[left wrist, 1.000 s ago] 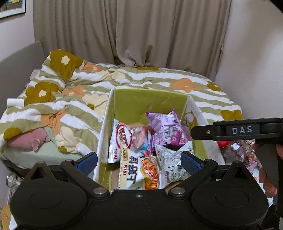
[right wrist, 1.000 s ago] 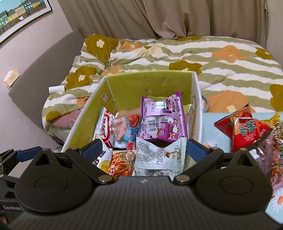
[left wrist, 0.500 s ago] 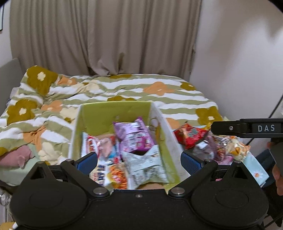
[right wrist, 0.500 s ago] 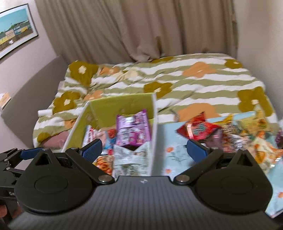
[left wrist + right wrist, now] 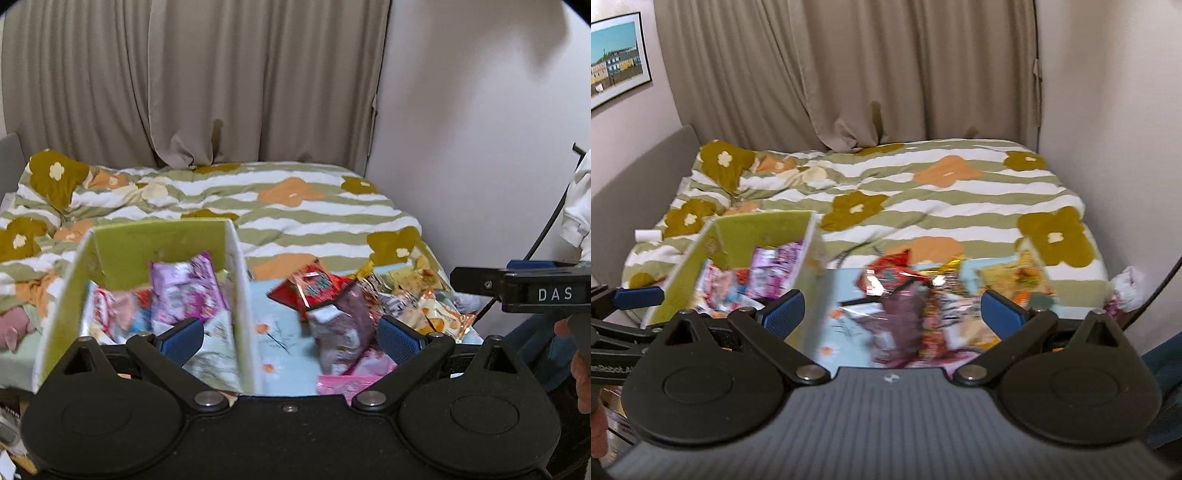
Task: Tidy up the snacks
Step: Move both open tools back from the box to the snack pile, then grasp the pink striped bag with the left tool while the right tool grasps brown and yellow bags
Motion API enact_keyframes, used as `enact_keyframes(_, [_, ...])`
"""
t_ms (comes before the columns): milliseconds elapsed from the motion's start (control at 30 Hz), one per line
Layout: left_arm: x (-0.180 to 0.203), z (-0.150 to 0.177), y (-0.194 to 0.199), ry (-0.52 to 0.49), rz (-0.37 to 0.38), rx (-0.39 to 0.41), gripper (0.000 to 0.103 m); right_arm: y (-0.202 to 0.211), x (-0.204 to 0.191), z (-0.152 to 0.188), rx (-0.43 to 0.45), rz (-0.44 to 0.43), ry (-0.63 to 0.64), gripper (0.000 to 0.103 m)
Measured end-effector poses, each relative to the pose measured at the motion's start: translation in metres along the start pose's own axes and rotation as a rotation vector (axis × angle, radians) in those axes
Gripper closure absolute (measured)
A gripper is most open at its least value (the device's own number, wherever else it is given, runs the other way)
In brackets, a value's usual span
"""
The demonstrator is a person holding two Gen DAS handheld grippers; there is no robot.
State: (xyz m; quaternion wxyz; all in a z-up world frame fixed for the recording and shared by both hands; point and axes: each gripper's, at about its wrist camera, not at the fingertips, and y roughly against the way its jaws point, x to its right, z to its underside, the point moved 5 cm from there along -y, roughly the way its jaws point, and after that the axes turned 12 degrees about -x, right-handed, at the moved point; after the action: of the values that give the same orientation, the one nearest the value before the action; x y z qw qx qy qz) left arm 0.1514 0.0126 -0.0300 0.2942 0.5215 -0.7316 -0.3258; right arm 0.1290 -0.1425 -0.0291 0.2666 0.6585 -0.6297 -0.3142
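Snacks split two ways: several packets already stand in the green box (image 5: 155,254), the rest lie in a loose pile (image 5: 373,299) on the floral blue cloth (image 5: 273,332) just right of the box wall. Left gripper (image 5: 290,338) and right gripper (image 5: 892,310) both have fingers spread wide, nothing between them.

Judgement: step in hand is picking the next packet. Go for the top one, the dark purple bag (image 5: 340,332) or the red bag (image 5: 310,288); pinch a flat sealed edge, not the puffed middle, then lift clear of the box wall before dropping in.

Left view shows the right gripper's body marked DAS (image 5: 535,291). Right view alone shows the framed picture (image 5: 617,55); its pile is motion-blurred.
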Motion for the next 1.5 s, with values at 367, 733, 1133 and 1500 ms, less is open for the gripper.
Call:
enact_keyframes(367, [0.072, 0.027, -0.066, 0.034, -0.007, -0.114, 0.001, -0.041, 0.073, 0.003, -0.044, -0.067, 0.067, 0.0])
enact_keyframes(733, [0.093, 0.056, -0.154, 0.028, -0.032, -0.268, 0.001, -0.122, 0.091, 0.011, -0.124, -0.151, 0.114, 0.0])
enact_keyframes(1133, [0.089, 0.082, -0.205, 0.045, -0.036, -0.358, 0.004, -0.188, 0.093, 0.007, -0.192, -0.154, 0.099, 0.0])
enact_keyframes(1500, [0.085, 0.087, -0.214, 0.067, -0.011, -0.357, 0.015, -0.215, 0.099, 0.005, -0.275, -0.179, 0.083, 0.0])
